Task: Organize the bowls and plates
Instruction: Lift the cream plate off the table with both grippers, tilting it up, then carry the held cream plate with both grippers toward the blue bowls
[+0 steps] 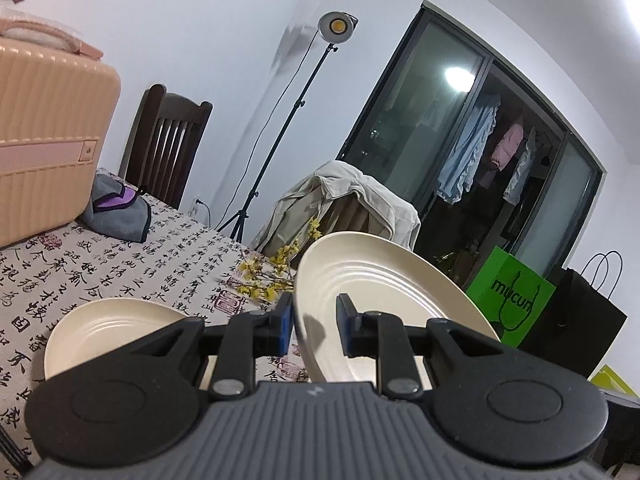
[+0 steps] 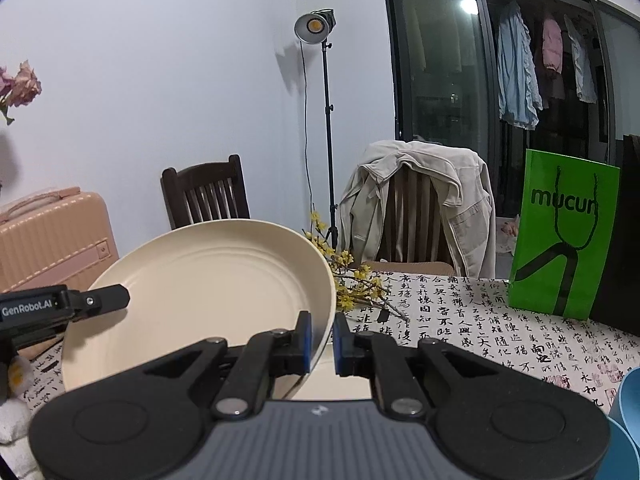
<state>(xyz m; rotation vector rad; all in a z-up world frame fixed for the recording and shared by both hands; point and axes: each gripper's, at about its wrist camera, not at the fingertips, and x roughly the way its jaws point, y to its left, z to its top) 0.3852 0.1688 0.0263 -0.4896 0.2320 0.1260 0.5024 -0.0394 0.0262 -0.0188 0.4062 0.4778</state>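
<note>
Ahead of the right gripper [image 2: 320,334], flowers [image 2: 352,284] and a green bag [image 2: 560,240] block passage; bare cloth [image 2: 460,320] between stays open.

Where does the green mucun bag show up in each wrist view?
Left wrist: green bag at right of centre, just past the right edge of the tilted plate.
Right wrist: green bag at far right, standing on the tablecloth.
Shared landmark: the jacket-draped chair, left of the bag in both.

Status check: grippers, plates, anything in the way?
Left gripper, right gripper: each shut on a cream plate's rim. Another plate on table. Flower sprigs ahead.
</note>
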